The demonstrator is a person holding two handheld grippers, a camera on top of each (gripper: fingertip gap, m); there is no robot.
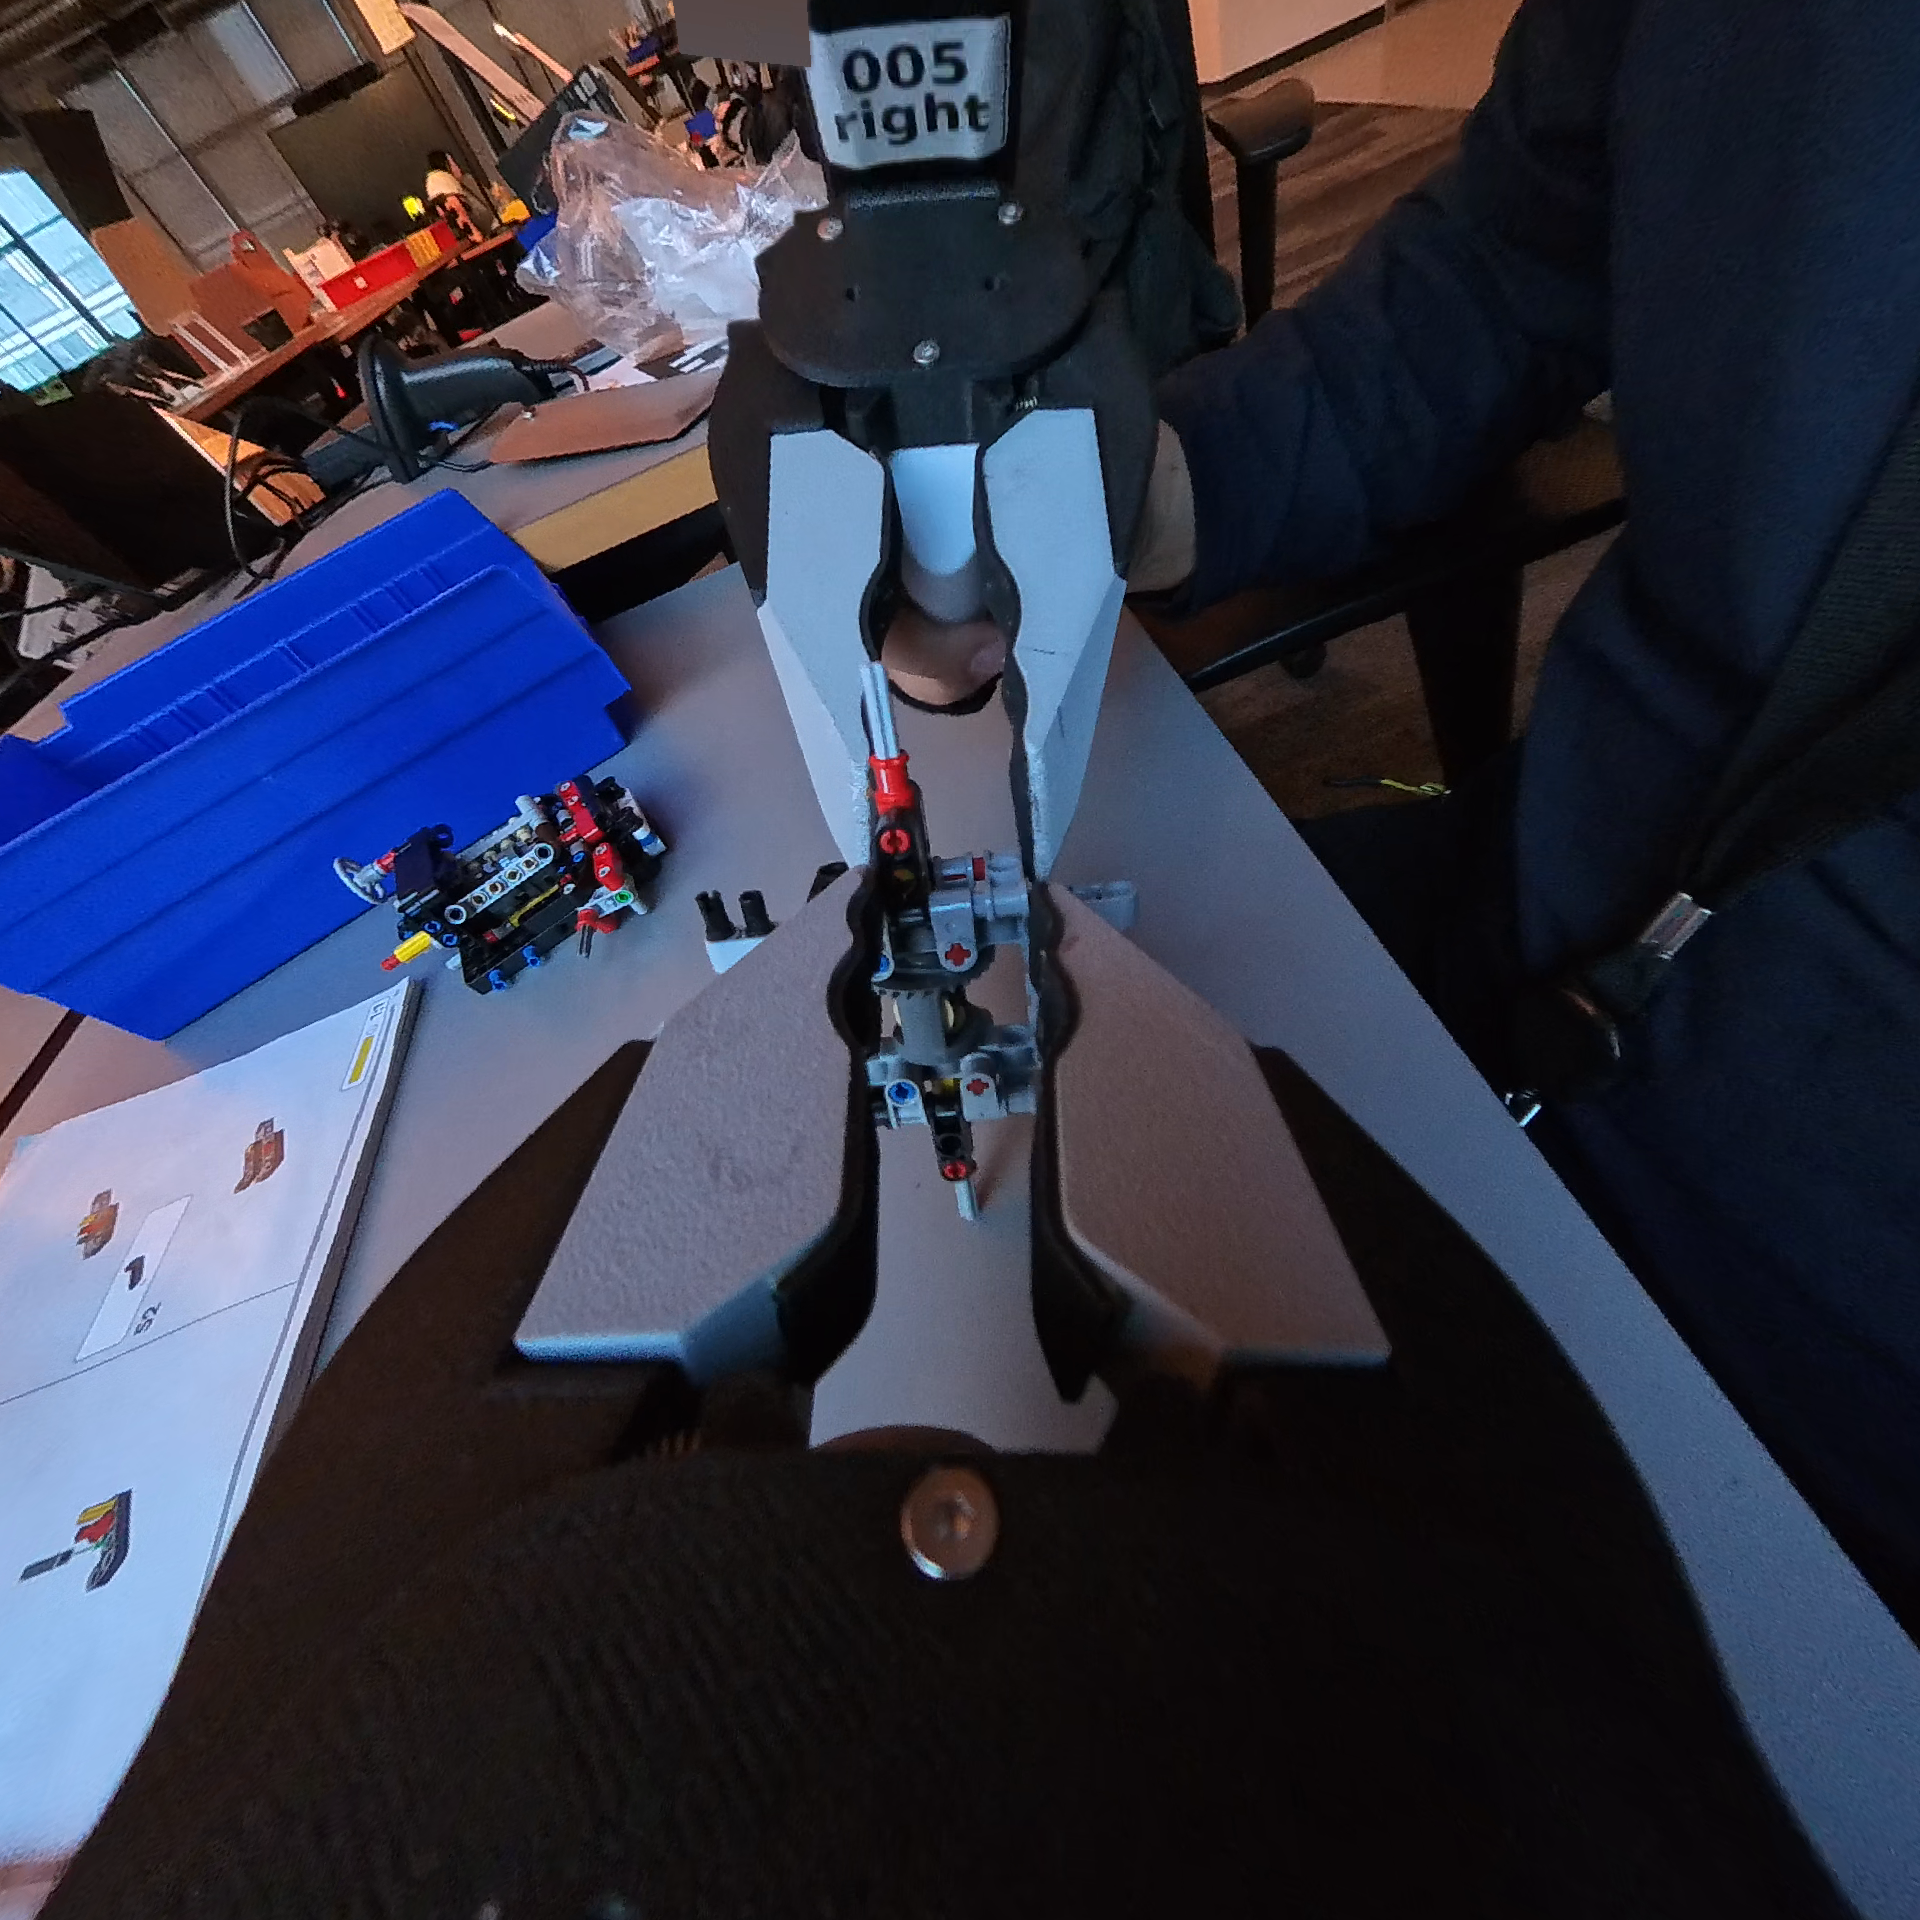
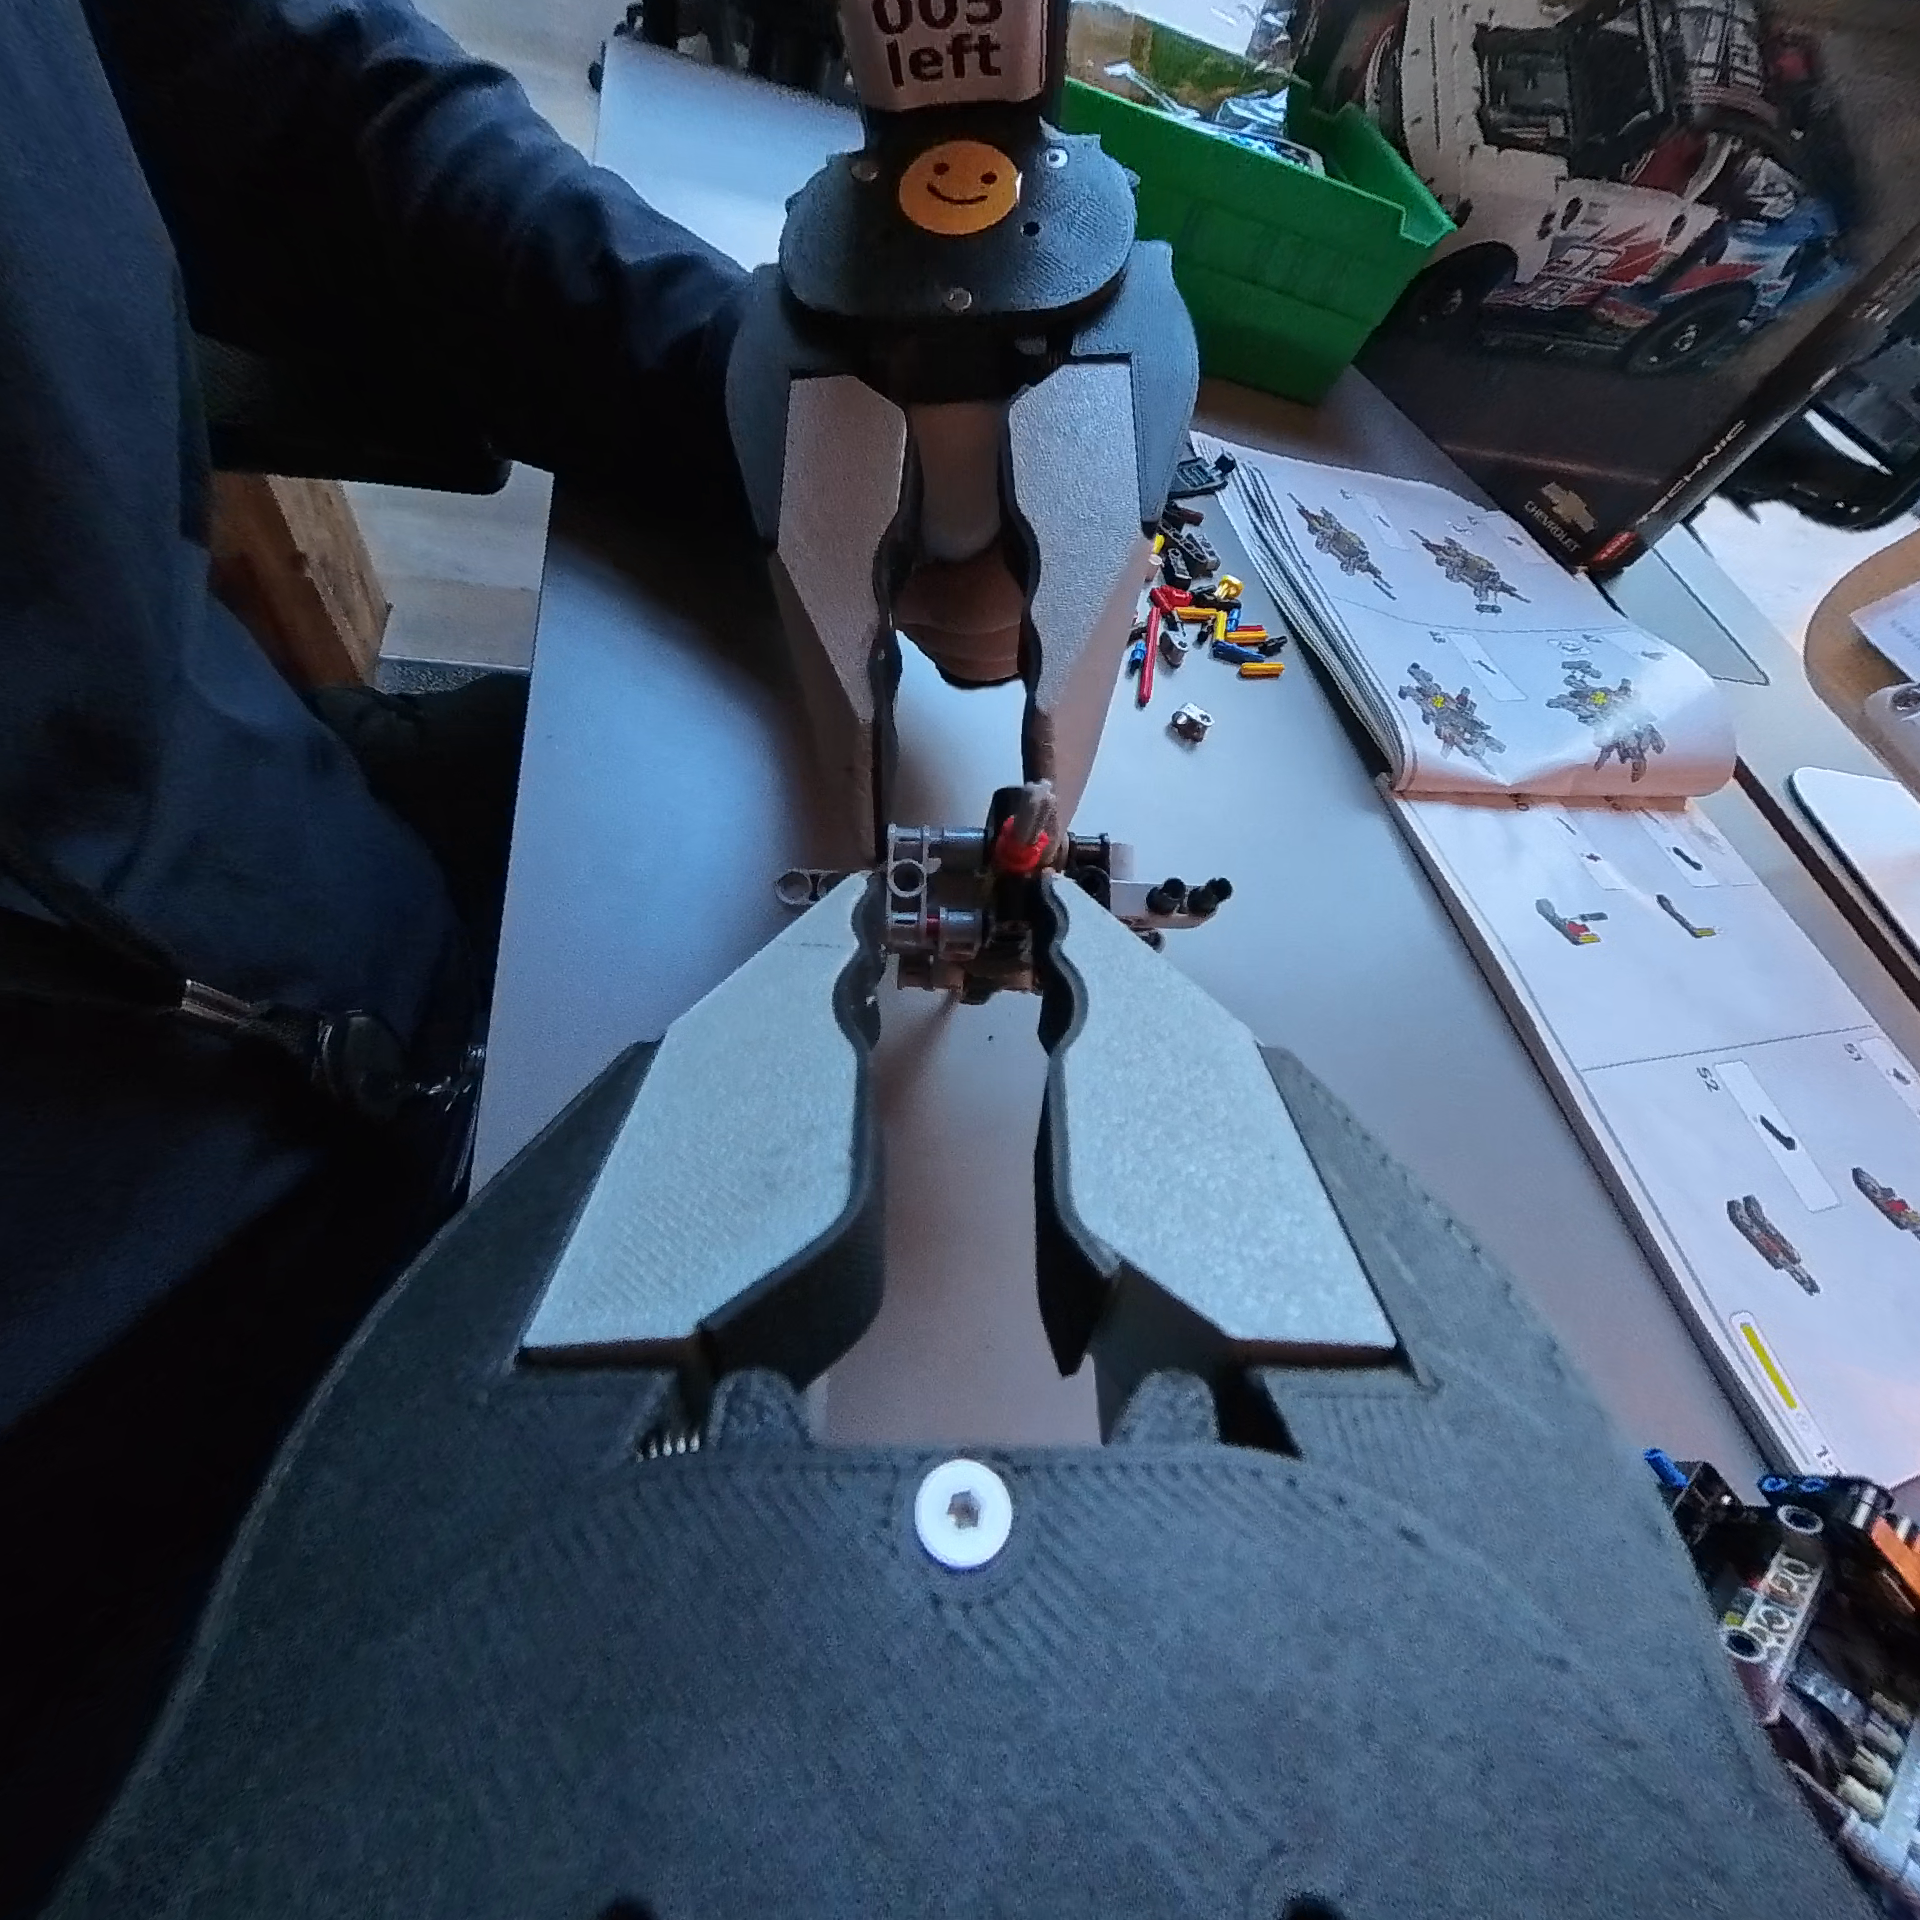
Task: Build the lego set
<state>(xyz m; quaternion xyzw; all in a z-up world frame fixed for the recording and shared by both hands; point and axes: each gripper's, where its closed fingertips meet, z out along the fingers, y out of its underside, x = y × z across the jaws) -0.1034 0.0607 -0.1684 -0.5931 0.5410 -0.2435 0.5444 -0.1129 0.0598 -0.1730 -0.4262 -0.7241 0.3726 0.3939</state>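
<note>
Grey tabletop [image 1: 1299,831] fills the scene, in a busy workshop with benches and shelves blurred behind. Two hand-held grippers meet nose to nose above it, and both clamp the same small toy-brick assembly [image 1: 951,997] — a knot of grey plastic connectors, a dark gear and red pins.

From the left wrist view, the left gripper [image 1: 951,935] is closed around the assembly's near end, its wavy black rubber pads pressing the grey connectors from either side. The right gripper [image 1: 951,821] comes in from directly opposite and grips the far end. The assembly's long axis runs straight along both sets of fingers, from one gripper to the other; a thin pale-grey axle with a red sleeve [image 1: 888,774] sticks out of it toward the right gripper, between that gripper's fingers.

The right wrist view shows the right gripper [image 2: 956,914] with its pads on the same assembly [image 2: 951,914], seen end-on.

Beside them on the table lie a larger black, red and white brick model [image 1: 520,883], a glossy blue plastic bin [image 1: 291,727], an open instruction booklet [image 1: 187,1226], a white piece with two black pegs [image 1: 732,925] and, in the right wrist view, a scatter of small coloured pins [image 2: 1210,623] near a green bin [image 2: 1268,249]. A dark padded sleeve [image 1: 1403,416] reaches to the right gripper.
</note>
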